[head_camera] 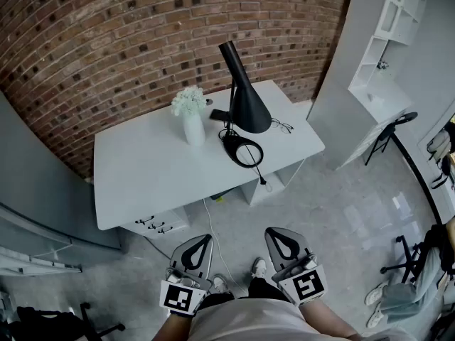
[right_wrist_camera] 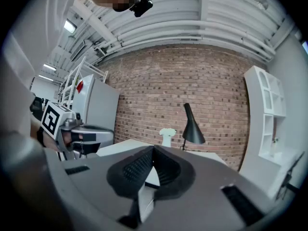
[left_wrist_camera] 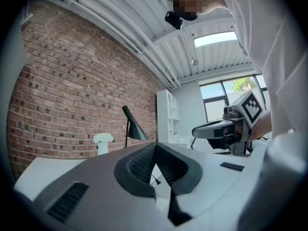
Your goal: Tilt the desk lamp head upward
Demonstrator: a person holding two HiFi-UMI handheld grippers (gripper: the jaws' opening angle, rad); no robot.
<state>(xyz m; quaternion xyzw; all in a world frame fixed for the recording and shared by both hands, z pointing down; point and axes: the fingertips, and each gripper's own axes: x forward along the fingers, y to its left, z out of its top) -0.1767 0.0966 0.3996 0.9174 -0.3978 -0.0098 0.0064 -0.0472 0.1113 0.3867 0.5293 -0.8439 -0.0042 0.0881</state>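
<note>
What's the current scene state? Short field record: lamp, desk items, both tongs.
lamp: black cone-shade desk lamp, standing on the desk, shade opening facing down, not yet tilted up
desk: white rectangular desk in front of a red brick wall
other items: white vase of white flowers left of the lamp; thin-framed eyeglasses right of it
left: left tongs shut, empty, short of the desk
right: right tongs shut, empty, short of the desk
contact: neither touches the lamp
</note>
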